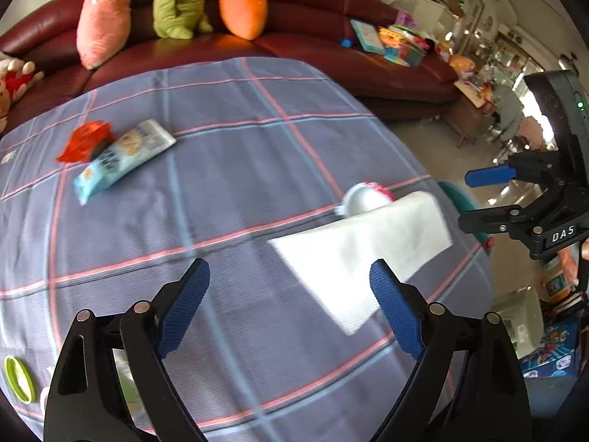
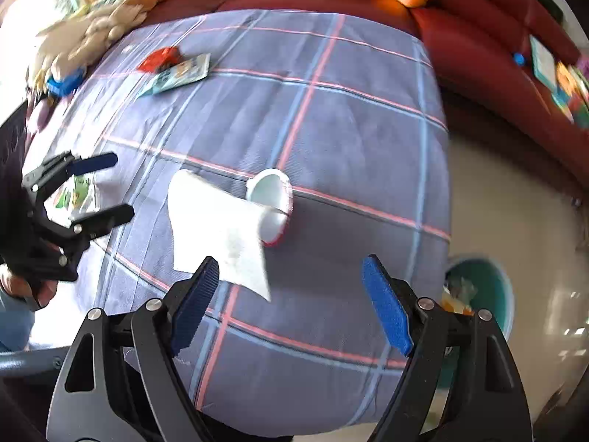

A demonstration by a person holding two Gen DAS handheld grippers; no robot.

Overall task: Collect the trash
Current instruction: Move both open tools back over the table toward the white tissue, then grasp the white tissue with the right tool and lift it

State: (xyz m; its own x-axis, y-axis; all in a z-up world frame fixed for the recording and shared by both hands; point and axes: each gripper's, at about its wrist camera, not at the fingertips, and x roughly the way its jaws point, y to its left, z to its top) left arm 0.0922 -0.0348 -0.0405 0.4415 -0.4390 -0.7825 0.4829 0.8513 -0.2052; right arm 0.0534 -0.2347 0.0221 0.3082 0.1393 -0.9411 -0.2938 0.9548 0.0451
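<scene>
Left wrist view: left gripper spread empty, like right gripper, over plaid cloth; flat white napkin lower right, round plastic cup touching it.

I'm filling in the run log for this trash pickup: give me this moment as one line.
left gripper: open, empty | right gripper: open, empty | on table: white tissue, cup, blue wrapper, red wrapper | teal bin: on floor

A white tissue and red wrapper lie on a grey-blue cloth checked pink and blue.
</scene>
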